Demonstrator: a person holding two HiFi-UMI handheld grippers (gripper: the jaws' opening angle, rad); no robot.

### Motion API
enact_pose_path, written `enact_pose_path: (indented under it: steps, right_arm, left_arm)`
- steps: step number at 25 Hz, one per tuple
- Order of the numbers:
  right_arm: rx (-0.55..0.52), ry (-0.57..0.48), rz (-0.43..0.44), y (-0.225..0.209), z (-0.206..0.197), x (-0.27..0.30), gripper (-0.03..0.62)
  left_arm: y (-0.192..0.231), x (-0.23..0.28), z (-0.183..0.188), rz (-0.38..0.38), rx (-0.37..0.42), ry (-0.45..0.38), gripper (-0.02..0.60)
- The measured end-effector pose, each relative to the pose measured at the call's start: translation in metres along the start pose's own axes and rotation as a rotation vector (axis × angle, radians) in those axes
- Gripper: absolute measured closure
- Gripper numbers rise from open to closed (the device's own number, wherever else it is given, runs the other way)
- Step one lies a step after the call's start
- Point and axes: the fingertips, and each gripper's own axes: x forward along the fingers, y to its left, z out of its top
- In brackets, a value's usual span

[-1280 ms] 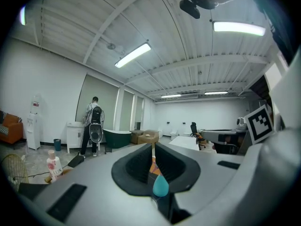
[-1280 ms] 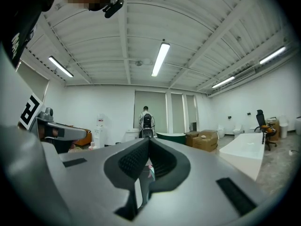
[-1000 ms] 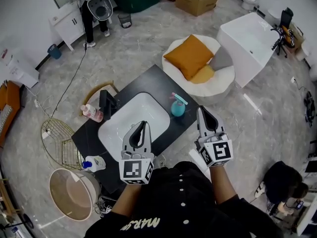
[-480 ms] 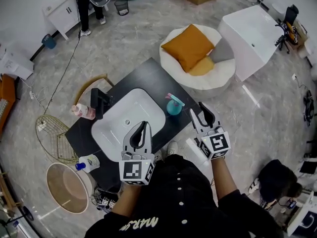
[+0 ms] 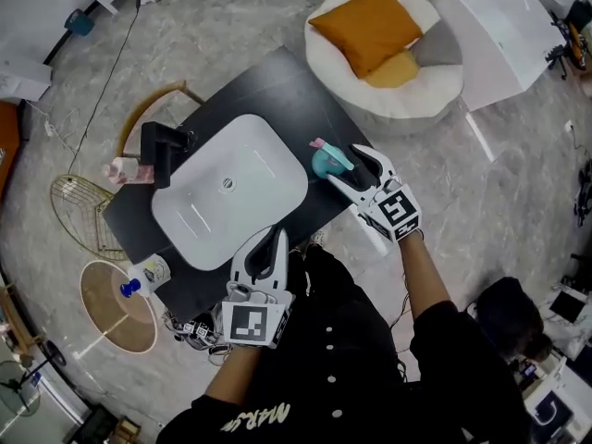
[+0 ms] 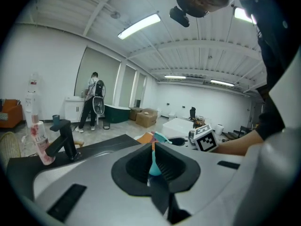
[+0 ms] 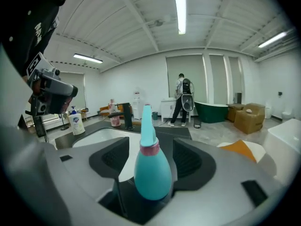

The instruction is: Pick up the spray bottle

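Right gripper: jaws apart. Teal spray bottle upright between them, pink collar at neck, gaps either side. White basin and black faucet beyond, left.

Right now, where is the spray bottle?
In the head view, the spray bottle stands on the dark counter just right of the sink, between the right gripper's open jaws.

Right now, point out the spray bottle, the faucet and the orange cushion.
spray bottle (image 7: 153, 171), right gripper view, teal body.
faucet (image 5: 159, 154), head view, black body.
orange cushion (image 5: 370, 26), head view, middle of top.
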Motion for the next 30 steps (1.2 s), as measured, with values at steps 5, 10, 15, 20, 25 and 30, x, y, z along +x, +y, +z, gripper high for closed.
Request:
enact_pose_path:
  steps: [5,10,15,20,25,30]
  right_arm:
    - [-0.050,-0.077,0.068,-0.001,0.010,0.026,0.335]
    - [-0.095,-0.112,0.060,0.000,0.015,0.039,0.426]
    - [-0.111,-0.103,0.028,0.004,0.019,0.040,0.467]
    - [-0.081,-0.106,-0.017,0.003,0.038,0.034,0.468]
    - [-0.034,-0.125,-0.154,-0.003,0.082,0.007,0.468]
    - [-0.008,-0.198,-0.253,0.002,0.140,-0.036,0.468]
  left_arm:
    - [0.009,0.003,-0.028,0.027,-0.025,0.051,0.552]
    - [0.018,0.001,-0.039,0.056,-0.028,0.069,0.552]
    - [0.022,0.000,-0.033,0.066,-0.025,0.058,0.553]
    - [0.027,0.003,-0.020,0.075,-0.018,0.036,0.554]
    - [0.036,0.007,0.014,0.094,-0.008,-0.023,0.554]
    - [0.040,0.007,0.055,0.090,0.014,-0.100,0.553]
